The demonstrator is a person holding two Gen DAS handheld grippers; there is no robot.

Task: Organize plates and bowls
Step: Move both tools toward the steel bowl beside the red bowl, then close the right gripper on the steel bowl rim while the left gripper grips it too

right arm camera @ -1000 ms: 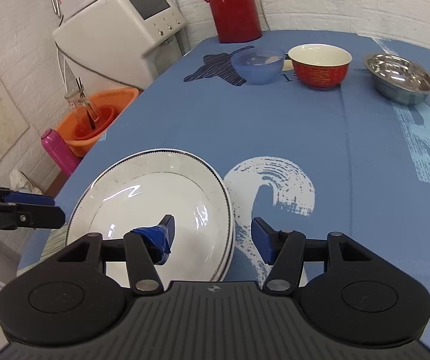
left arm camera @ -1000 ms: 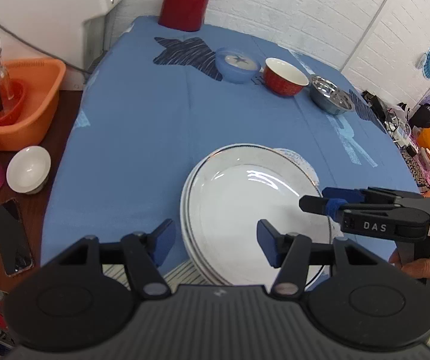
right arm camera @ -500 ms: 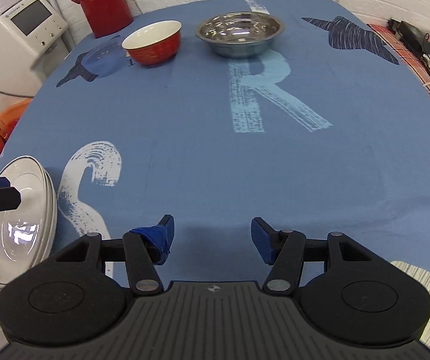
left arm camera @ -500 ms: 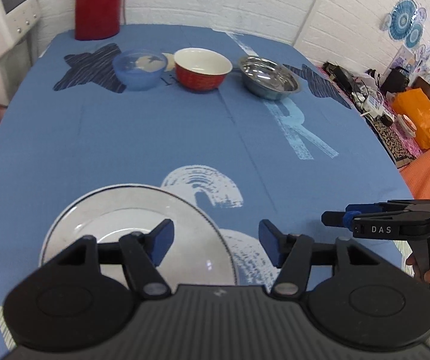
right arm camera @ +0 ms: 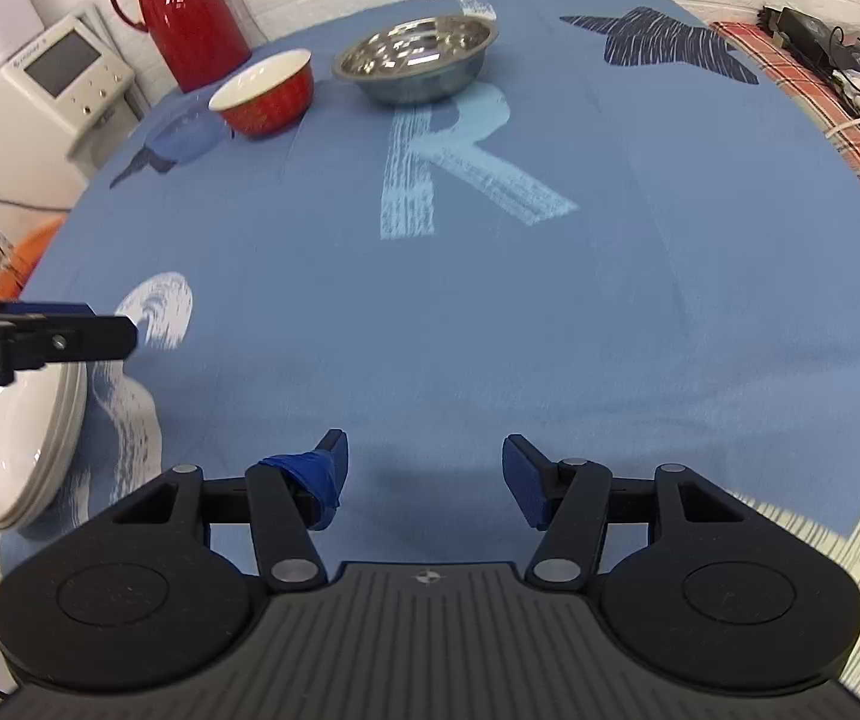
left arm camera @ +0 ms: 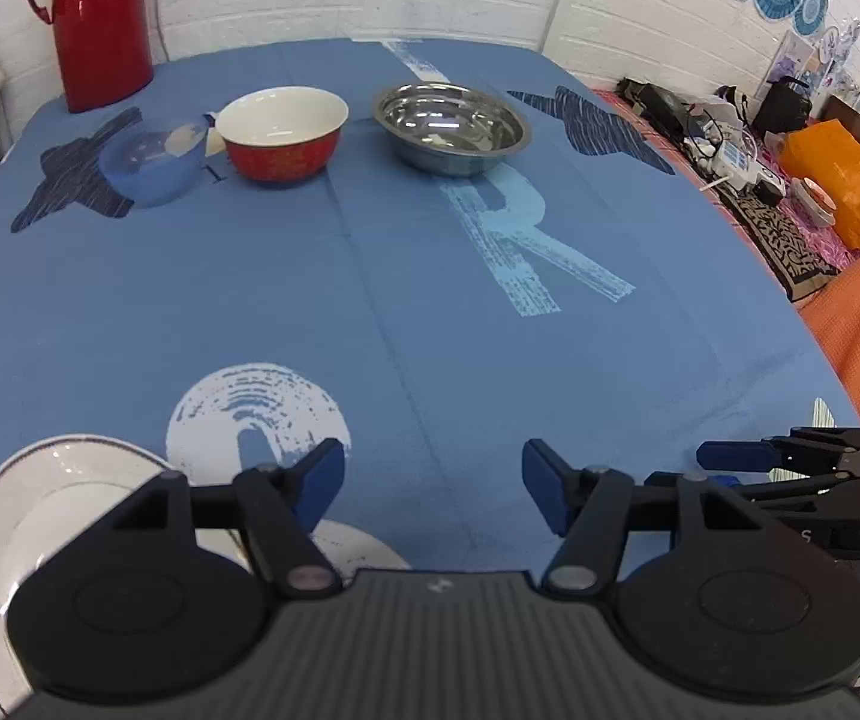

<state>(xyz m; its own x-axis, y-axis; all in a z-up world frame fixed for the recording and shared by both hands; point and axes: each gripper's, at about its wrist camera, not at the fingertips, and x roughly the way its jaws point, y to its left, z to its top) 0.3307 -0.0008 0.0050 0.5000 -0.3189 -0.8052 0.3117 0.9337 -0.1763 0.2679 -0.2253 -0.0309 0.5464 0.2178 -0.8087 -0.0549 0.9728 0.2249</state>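
White brick walls back the blue-clothed desk; both released tools, left tool and right tool, have swung from the stacked white plates toward the far red ceramic bowl, likely next.

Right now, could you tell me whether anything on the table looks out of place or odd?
One oddity: the right gripper's left finger pad is wrapped in crumpled blue tape, unlike its other pad. The stacked plates and three bowls, blue, red and steel, stand upright.

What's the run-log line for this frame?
left gripper open | right gripper open | plates stacked | bowls unstacked
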